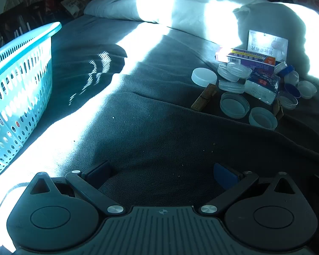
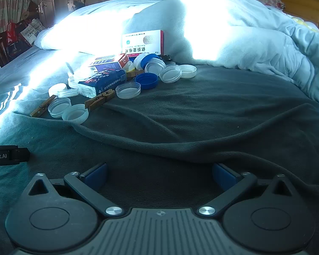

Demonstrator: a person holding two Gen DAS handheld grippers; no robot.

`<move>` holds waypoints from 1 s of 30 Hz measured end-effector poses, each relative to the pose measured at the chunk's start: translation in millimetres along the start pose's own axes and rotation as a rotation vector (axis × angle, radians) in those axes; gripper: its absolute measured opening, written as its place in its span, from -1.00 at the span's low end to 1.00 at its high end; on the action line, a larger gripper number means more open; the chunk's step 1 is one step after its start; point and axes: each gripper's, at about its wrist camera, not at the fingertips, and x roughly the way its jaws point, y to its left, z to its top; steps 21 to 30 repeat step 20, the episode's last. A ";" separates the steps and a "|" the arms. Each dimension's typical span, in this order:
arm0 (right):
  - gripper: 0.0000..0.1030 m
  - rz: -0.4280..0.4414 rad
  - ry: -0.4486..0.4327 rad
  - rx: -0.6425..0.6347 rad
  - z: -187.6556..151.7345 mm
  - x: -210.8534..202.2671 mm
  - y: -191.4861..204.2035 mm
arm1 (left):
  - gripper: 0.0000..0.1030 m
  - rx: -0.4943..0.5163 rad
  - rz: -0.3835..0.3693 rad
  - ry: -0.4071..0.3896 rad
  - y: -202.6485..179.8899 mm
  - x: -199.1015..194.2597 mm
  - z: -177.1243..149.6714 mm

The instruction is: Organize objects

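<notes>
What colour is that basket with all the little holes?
The basket is light turquoise-blue. It shows best in the left wrist view, at the left edge.

**Open blanket ahead, clutter packed at the far edge**

In front of my left gripper (image 1: 161, 175), jaws spread wide, the dark blanket (image 1: 151, 127) lies bare up to the pile. The turquoise basket (image 1: 17, 89) walls off my left side. A raised fold (image 2: 180, 146) crosses the path of my right gripper (image 2: 159, 175), also spread. Beyond it, plastic lids (image 2: 128, 89), clothespins (image 2: 100, 103), a tissue pack (image 2: 102, 81) and boxes (image 2: 142, 42) crowd together, seemingly touching, with the white duvet (image 2: 234, 36) banked behind them.
</notes>
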 end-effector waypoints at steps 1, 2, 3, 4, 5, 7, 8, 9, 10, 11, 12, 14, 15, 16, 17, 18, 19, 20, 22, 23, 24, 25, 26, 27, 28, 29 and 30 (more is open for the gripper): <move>1.00 0.001 -0.002 0.001 -0.4 -0.1 -0.4 | 1.00 -0.001 -0.001 0.000 0.2 0.0 -0.1; 1.00 0.002 -0.004 0.002 -0.7 -0.5 -0.6 | 1.00 -0.002 -0.002 0.001 0.5 0.0 0.2; 1.00 0.001 -0.006 0.002 -1.3 -1.2 -0.2 | 1.00 -0.002 -0.001 0.001 -0.2 -0.2 0.2; 1.00 0.001 -0.009 0.001 -1.8 -1.7 -0.3 | 1.00 -0.002 -0.002 0.002 -0.4 0.1 0.1; 1.00 0.002 -0.013 0.002 -2.4 -2.0 -0.7 | 1.00 -0.002 -0.002 0.003 -0.1 0.0 0.0; 1.00 0.004 -0.020 0.001 -3.4 -2.4 -1.3 | 1.00 -0.001 -0.002 0.002 0.0 -0.1 0.2; 1.00 0.005 -0.023 0.001 -3.8 -2.7 -1.4 | 1.00 -0.001 -0.002 0.002 0.1 -0.1 0.4; 1.00 0.005 -0.024 0.001 -4.1 -2.7 -1.5 | 1.00 -0.001 -0.002 0.002 0.3 -0.2 0.5; 1.00 0.006 -0.026 0.001 -4.1 -2.8 -1.9 | 1.00 -0.001 -0.002 0.001 -0.1 -0.3 0.4; 1.00 0.006 -0.027 0.002 -4.3 -2.9 -2.1 | 1.00 -0.001 -0.002 0.001 -0.4 -0.2 0.5; 1.00 0.006 -0.029 0.001 -4.5 -3.1 -2.2 | 1.00 -0.001 -0.001 0.001 -0.7 -0.2 0.5; 1.00 0.007 -0.032 0.002 -5.4 -3.8 -1.8 | 1.00 -0.001 -0.002 0.002 -0.6 -0.2 0.3; 1.00 0.007 -0.033 0.002 -6.0 -3.7 -1.7 | 1.00 -0.001 -0.002 0.002 -0.9 -0.2 0.4; 1.00 0.006 -0.034 0.002 -6.1 -3.9 -1.7 | 1.00 -0.001 -0.002 0.002 -0.5 -0.2 0.5; 1.00 0.006 -0.035 0.002 -6.1 -3.9 -1.8 | 1.00 -0.001 -0.002 0.002 -0.6 -0.2 0.5; 1.00 0.006 -0.035 0.002 -5.9 -4.0 -2.0 | 1.00 -0.001 -0.002 0.002 -0.9 -0.2 0.4; 1.00 0.006 -0.036 0.002 -5.8 -3.9 -2.4 | 1.00 -0.001 -0.002 0.002 -0.7 -0.2 0.6; 1.00 0.007 -0.038 0.001 -5.8 -3.9 -2.6 | 1.00 -0.003 -0.002 0.002 -1.1 -0.2 0.7; 1.00 0.007 -0.038 0.001 -5.8 -3.9 -2.6 | 1.00 -0.003 -0.002 0.002 -1.1 -0.2 0.7; 1.00 0.007 -0.038 0.001 -5.8 -3.9 -2.6 | 1.00 -0.003 -0.002 0.002 -1.1 -0.2 0.7; 1.00 0.007 -0.038 0.001 -5.8 -3.9 -2.6 | 1.00 -0.003 -0.002 0.002 -1.1 -0.2 0.7; 1.00 0.007 -0.038 0.001 -5.8 -3.9 -2.6 | 1.00 -0.003 -0.002 0.002 -1.1 -0.2 0.7; 1.00 0.007 -0.038 0.001 -5.8 -3.9 -2.6 | 1.00 -0.003 -0.002 0.002 -1.1 -0.2 0.7; 1.00 0.007 -0.038 0.001 -5.8 -3.9 -2.6 | 1.00 -0.003 -0.002 0.002 -1.1 -0.2 0.7; 1.00 0.007 -0.038 0.001 -5.8 -3.9 -2.6 | 1.00 -0.003 -0.002 0.002 -1.1 -0.2 0.7; 1.00 0.007 -0.038 0.001 -5.8 -3.9 -2.6 | 1.00 -0.003 -0.002 0.002 -1.1 -0.2 0.7; 1.00 0.007 -0.038 0.001 -5.8 -3.9 -2.6 | 1.00 -0.003 -0.002 0.002 -1.1 -0.2 0.7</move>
